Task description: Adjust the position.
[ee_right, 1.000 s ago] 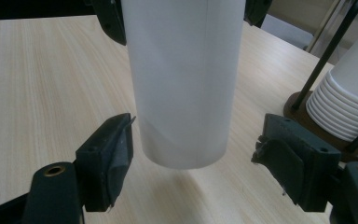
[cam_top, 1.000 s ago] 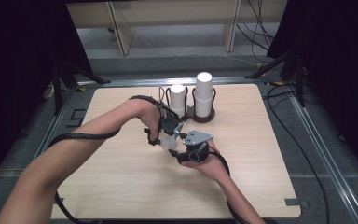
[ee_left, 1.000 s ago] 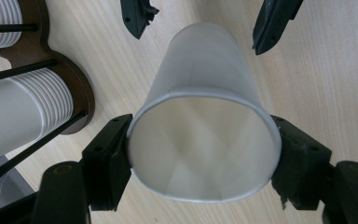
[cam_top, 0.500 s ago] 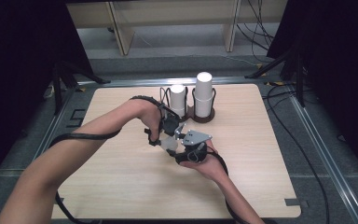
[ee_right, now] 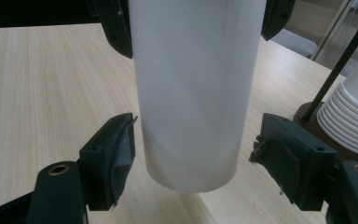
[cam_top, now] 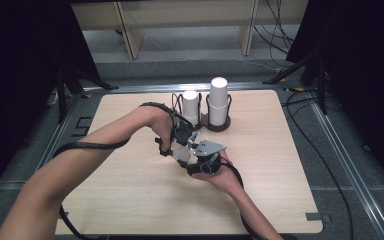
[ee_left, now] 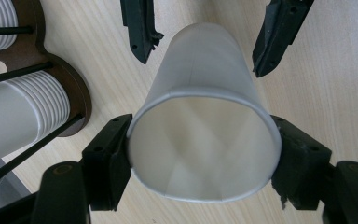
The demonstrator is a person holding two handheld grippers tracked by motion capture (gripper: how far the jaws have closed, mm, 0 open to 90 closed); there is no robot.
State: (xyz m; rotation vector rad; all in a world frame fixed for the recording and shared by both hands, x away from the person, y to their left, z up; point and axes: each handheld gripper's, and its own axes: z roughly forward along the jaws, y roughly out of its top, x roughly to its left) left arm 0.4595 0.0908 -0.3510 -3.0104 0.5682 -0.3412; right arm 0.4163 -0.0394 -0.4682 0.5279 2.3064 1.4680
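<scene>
Right at the near middle of the tabletop (cam_top: 130, 200), both hands meet over one white paper cup (ee_left: 205, 121), and it looks like a hand-off or a pulling-apart is under way. Nearest to us, the right tongs (cam_top: 200, 159) sit at the cup's closed end: in the right gripper view the jaws stand on either side of the cup wall with a gap showing on each side, so they are spread and not yet pinching it. Just beyond, the left tongs (cam_top: 179, 145) do the holding: in the left gripper view the two jaws press against the rim on both sides, clamped on the cup at its open mouth. That grip near the mouth keeps the bottom end free for the other tongs to come onto, I'd judge. The cup hangs above the tabletop, its long axis running from one gripper to the other, open mouth toward the left gripper's camera, base toward the right tongs. Farther back, toward the far edge, a dark two-slot holder (cam_top: 215, 125) stands with wire posts, a short stack of cups (cam_top: 190, 106) on its left and a taller stack of cups (cam_top: 219, 100) on its right, well apart from the held cup.
</scene>
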